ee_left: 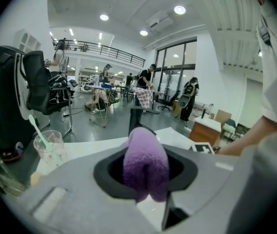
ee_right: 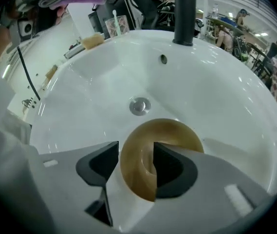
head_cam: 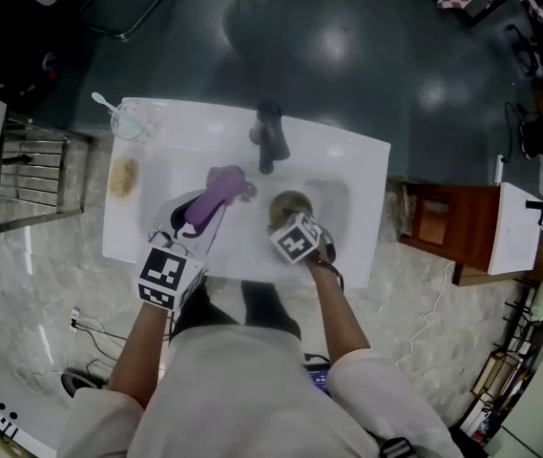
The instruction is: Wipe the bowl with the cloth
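Two grippers are at work over the white sink [ee_right: 216, 96].

**Left gripper** [ee_left: 146, 177]: the jaws are closed on the purple cloth [ee_left: 144, 150]. A thick folded lobe of it stands out beyond the tips. In the head view the cloth hangs over the left part of the basin, just below the black faucet [head_cam: 267, 136] and apart from the bowl.

**Right gripper** [ee_right: 136, 165]: the jaws stand wide apart and straddle the rim of the brown bowl [ee_right: 177, 133], one outside the wall and one inside. I see no firm pinch on the wall, so I judge the bowl not yet secured. The bowl rests on the basin floor, at lower centre of the right gripper view, just below the drain [ee_right: 139, 106].

**Stage:** in my judgement wiping has not begun. The bowl must be gripped first.

**Risks:**
- The basin is glossy and curved. If the jaws close off-centre, the bowl could skid or tip before the grip sets.
- A hold on one side of the rim gives little resistance to twisting. Firm pressure from the cloth could pivot the bowl out of the jaws.
- The cloth is held by a single fold and could drag free under a hard stroke.
- The faucet is close to the cloth's path and may be struck.
- A cup [head_cam: 130, 120] on the counter at upper left is well apart and no concern.
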`<state>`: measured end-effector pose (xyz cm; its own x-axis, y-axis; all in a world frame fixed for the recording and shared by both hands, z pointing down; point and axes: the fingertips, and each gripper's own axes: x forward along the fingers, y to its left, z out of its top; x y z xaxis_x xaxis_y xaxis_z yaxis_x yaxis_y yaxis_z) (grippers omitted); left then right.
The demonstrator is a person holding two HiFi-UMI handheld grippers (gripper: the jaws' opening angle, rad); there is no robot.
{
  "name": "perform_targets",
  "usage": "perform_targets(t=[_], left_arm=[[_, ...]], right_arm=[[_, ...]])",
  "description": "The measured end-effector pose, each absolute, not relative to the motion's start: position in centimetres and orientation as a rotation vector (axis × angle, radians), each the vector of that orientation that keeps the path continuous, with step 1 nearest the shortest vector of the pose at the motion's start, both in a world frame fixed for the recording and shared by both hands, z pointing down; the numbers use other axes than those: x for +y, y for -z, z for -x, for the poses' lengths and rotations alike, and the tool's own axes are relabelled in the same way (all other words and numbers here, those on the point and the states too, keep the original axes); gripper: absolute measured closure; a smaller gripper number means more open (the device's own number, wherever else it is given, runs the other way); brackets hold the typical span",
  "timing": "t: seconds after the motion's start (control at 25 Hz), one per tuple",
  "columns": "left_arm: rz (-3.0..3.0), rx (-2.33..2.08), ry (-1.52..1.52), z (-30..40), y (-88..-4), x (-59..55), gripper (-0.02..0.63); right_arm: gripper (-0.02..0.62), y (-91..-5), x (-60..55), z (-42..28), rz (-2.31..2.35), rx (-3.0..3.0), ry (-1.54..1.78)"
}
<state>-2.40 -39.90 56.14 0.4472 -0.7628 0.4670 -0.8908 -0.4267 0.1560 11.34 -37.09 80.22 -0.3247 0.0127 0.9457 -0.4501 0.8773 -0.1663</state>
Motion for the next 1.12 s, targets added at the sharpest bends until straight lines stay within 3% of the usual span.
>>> perform_targets(t=[0.32, 0.56, 1.12], left_arm=[[-2.262, -1.493, -0.480, 4.8, -57.1, -39.8, 0.500], [-2.240, -1.534, -0.485, 6.0, -57.2, -39.5, 0.500], [-2.324, -1.474, -0.481, 4.9, -55.2, -36.8, 0.500]], right_arm=[[0.378, -82.2, -36.4, -10.9, -0.232, -1.791, -0.428], [0.520, -82.3, -36.5, -11.4, -0.240, -1.772, -0.411], [0.580, -77.3, -36.2, -10.4, -0.361, -1.879, -0.459]])
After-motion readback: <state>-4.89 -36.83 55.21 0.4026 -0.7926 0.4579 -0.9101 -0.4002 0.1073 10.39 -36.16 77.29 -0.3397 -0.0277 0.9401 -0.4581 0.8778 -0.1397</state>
